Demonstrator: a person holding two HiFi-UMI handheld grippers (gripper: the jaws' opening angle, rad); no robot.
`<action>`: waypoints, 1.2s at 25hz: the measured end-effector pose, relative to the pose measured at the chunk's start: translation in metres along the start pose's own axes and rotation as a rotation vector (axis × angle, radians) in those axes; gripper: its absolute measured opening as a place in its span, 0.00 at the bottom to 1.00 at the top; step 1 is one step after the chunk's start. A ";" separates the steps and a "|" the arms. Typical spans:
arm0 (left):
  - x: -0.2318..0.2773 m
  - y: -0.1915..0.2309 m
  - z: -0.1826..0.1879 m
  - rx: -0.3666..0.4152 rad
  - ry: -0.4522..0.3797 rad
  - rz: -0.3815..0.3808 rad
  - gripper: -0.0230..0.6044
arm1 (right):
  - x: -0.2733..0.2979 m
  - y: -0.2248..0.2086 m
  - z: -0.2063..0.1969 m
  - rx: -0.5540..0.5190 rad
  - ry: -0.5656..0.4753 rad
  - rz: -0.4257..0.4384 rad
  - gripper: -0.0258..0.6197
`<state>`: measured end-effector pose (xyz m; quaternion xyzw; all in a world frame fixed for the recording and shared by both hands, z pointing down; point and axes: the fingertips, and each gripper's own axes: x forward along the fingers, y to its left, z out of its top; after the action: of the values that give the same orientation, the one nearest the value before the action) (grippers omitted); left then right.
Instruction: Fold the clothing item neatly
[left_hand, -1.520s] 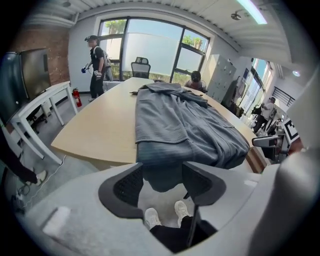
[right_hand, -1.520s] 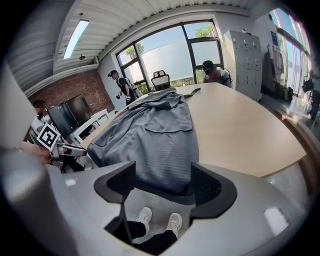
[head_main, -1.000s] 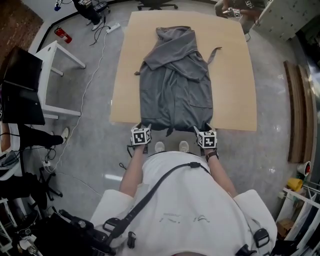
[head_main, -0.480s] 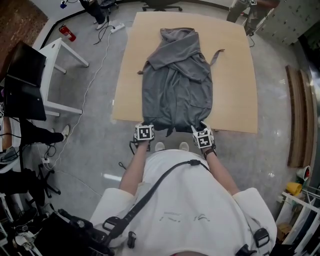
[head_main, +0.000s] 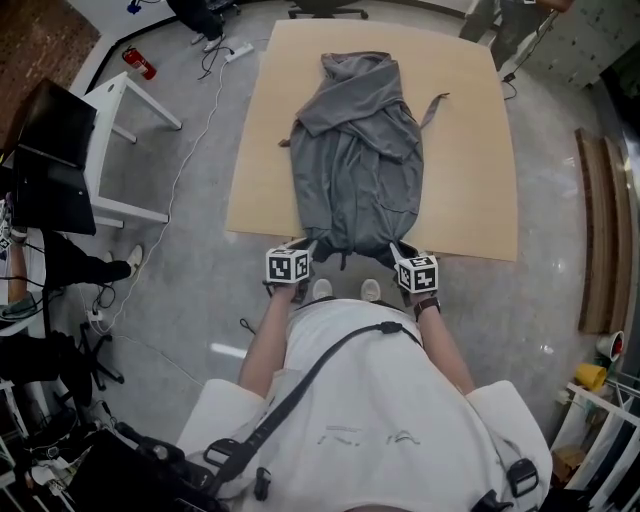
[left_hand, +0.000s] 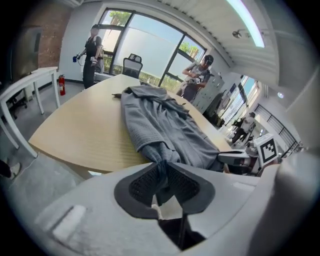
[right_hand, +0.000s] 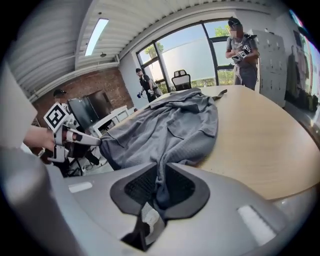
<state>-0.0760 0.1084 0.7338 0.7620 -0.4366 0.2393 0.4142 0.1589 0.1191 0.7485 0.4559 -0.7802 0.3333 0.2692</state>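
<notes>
One broad wooden table (head_main: 470, 150) across the middle of the head view, bare along both sides. Spread lengthwise on it, a grey robe (head_main: 355, 160): collar end far, hem at the near edge, a loose belt end (head_main: 432, 108) trailing off to its right. Left of the table, a white side table (head_main: 110, 110) with a dark screen (head_main: 45, 150) beside it. On the floor at the right, long wooden boards (head_main: 597, 230). Beyond the far edge, an office chair (head_main: 325, 10) and a standing bystander (left_hand: 92, 50). Pinched on the hem's near corners, the left gripper (head_main: 302, 250) and right gripper (head_main: 400, 252), jaws just closed in on bunched cloth, nearly together, corners held above the table edge. Smallest, a red fire extinguisher (head_main: 138, 63) on the far-left floor.
</notes>
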 end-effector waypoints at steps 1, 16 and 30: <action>-0.007 -0.010 0.008 -0.013 -0.025 -0.039 0.13 | -0.009 0.002 0.008 0.010 -0.018 0.019 0.12; -0.113 -0.095 0.100 -0.093 -0.318 -0.317 0.12 | -0.136 0.030 0.105 0.080 -0.280 0.218 0.11; -0.124 -0.120 0.189 -0.114 -0.496 -0.266 0.12 | -0.159 0.007 0.190 0.029 -0.440 0.310 0.11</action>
<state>-0.0345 0.0400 0.4908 0.8233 -0.4334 -0.0360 0.3648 0.2003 0.0610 0.5118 0.3962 -0.8755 0.2746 0.0325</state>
